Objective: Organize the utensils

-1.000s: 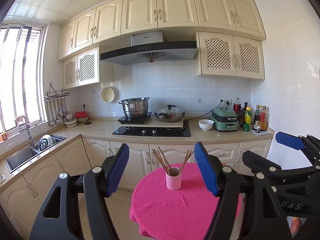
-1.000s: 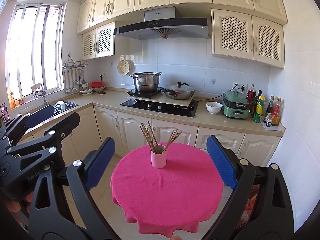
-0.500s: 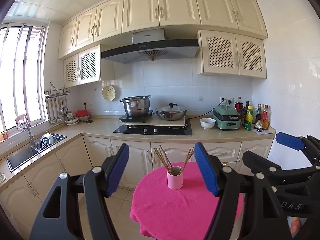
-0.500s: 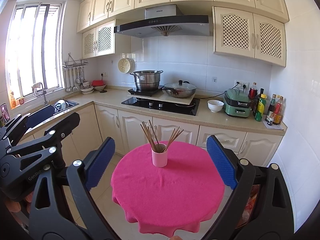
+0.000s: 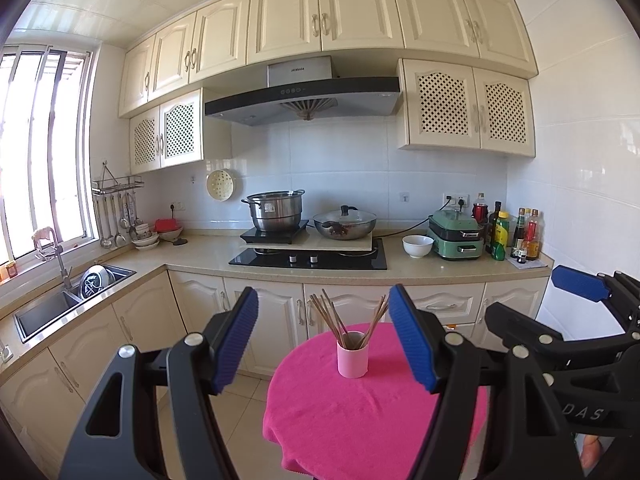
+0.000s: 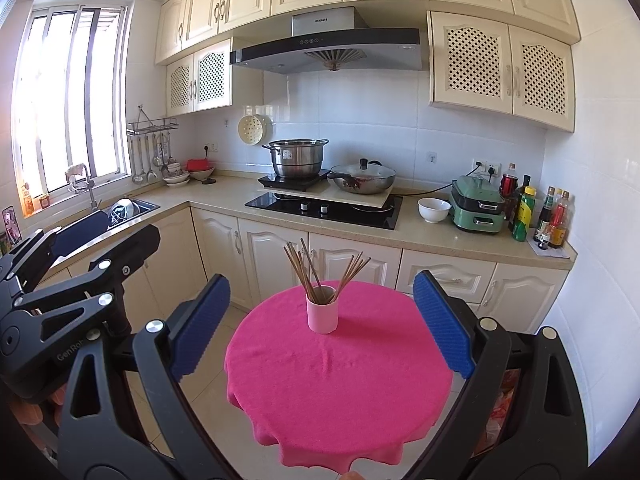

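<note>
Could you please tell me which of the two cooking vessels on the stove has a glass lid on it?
The wide, shallow wok, on the right of the stove, has the glass lid with a black knob. The tall steel stockpot to its left shows no glass lid.

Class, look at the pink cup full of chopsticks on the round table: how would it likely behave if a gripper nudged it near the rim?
The pink cup is tall and narrow, and the chopsticks fan out well above its rim, so it probably tips easily. It stands on a soft pink cloth, which may bunch rather than let it slide. The sticks look loose and would likely scatter.
</note>
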The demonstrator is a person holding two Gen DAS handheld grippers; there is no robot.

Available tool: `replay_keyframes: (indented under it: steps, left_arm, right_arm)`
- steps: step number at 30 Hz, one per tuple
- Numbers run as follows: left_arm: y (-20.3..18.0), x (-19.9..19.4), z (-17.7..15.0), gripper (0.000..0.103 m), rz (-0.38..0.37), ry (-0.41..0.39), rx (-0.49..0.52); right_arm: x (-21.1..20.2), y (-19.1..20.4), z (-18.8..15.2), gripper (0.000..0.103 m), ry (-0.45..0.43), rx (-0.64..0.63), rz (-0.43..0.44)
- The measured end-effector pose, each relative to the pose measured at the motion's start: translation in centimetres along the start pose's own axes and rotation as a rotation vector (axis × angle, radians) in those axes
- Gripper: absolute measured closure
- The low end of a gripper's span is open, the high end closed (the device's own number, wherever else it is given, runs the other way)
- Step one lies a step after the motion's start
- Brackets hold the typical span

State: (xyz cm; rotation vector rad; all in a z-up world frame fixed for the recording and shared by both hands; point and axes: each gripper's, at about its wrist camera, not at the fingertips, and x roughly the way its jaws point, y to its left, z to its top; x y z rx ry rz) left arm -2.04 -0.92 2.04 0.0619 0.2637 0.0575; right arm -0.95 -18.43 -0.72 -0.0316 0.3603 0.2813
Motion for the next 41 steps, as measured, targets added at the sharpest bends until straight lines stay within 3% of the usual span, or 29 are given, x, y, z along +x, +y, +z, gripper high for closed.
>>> replay_keyframes:
  steps: [29, 41]
  left_arm:
    - [1.8, 1.5, -0.6, 0.036, -0.014, 0.019, 0.000]
    - [3.6, 5.9, -1.8, 0.036, -0.040, 0.112, -0.005]
  right_arm:
    - [1.4, 1.0, -0.5, 0.012, 0.018, 0.002, -0.010]
    - [5.5, 2.2, -1.2, 0.012, 0.076, 0.017, -0.030]
